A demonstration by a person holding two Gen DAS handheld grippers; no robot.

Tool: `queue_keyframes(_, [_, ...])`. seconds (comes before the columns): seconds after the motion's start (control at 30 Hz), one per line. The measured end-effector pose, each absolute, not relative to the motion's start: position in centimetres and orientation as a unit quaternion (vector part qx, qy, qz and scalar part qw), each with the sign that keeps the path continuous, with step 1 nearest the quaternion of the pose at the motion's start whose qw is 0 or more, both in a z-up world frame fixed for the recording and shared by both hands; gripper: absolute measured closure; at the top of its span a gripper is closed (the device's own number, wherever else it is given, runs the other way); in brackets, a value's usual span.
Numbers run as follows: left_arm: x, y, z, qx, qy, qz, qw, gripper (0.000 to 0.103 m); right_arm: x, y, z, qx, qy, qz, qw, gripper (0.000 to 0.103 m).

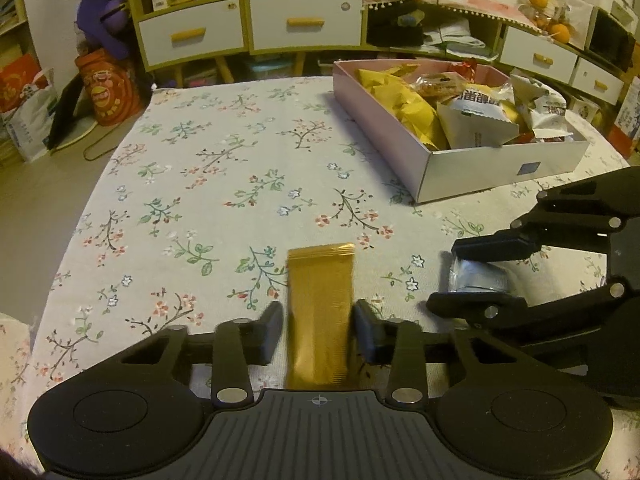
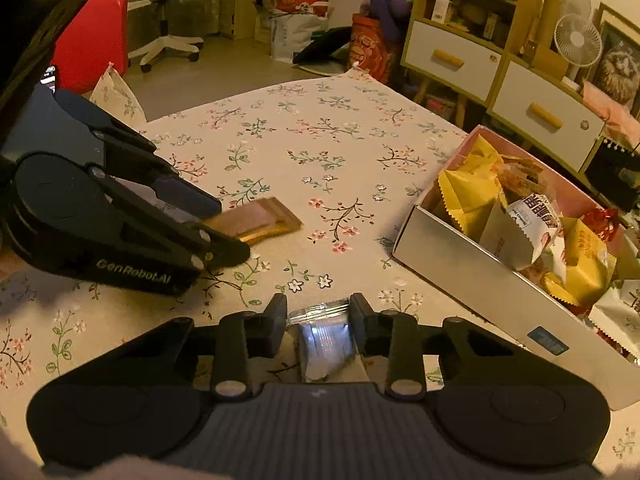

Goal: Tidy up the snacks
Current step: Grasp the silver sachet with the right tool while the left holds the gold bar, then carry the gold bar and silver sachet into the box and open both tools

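We are observing a table covered by a floral tablecloth, and on its far right side a pale pink box is sitting, open-topped and holding yellow and white snack packets; its long axis is running away from the cameras toward the cabinets. Nearer to us, the left gripper is angling down toward the cloth and is pinching a gold snack bar across its width, both pads pressing on the wrapper's sides. The bar's long axis is lying along the gripper's pointing line, its far crimped end extending past the fingertips toward the open middle of the table. Just beside it, the right gripper is sloping down in a like pose and is clamping a silver foil packet, whose long axis is likewise running along the fingers, with its crimped end showing between the tips. Both items are lying low at the cloth, well apart from the box; we cannot tell whether either is lifted clear.
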State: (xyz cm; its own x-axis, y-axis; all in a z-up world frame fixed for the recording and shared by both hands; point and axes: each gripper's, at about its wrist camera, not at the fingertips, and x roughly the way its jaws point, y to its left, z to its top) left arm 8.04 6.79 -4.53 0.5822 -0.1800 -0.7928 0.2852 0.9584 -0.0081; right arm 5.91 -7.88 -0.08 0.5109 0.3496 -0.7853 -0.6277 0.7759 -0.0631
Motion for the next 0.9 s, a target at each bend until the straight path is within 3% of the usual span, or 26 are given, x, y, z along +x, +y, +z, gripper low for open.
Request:
queue_keyframes(0.13, [8.2, 6.9, -4.4, 0.055, 0.439, -0.123, 0.888, 0.077, 5.8, -7.8, 0.2, -0.176, 0.399, 0.284, 0.854, 0.073])
queue_keyframes(0.9, [8.1, 5.4, -1.8, 0.04, 0.408, -0.129, 0.903, 0.077, 6.6, -11.7, 3.7, -0.1, 0.361, 0.241, 0.895, 0.073])
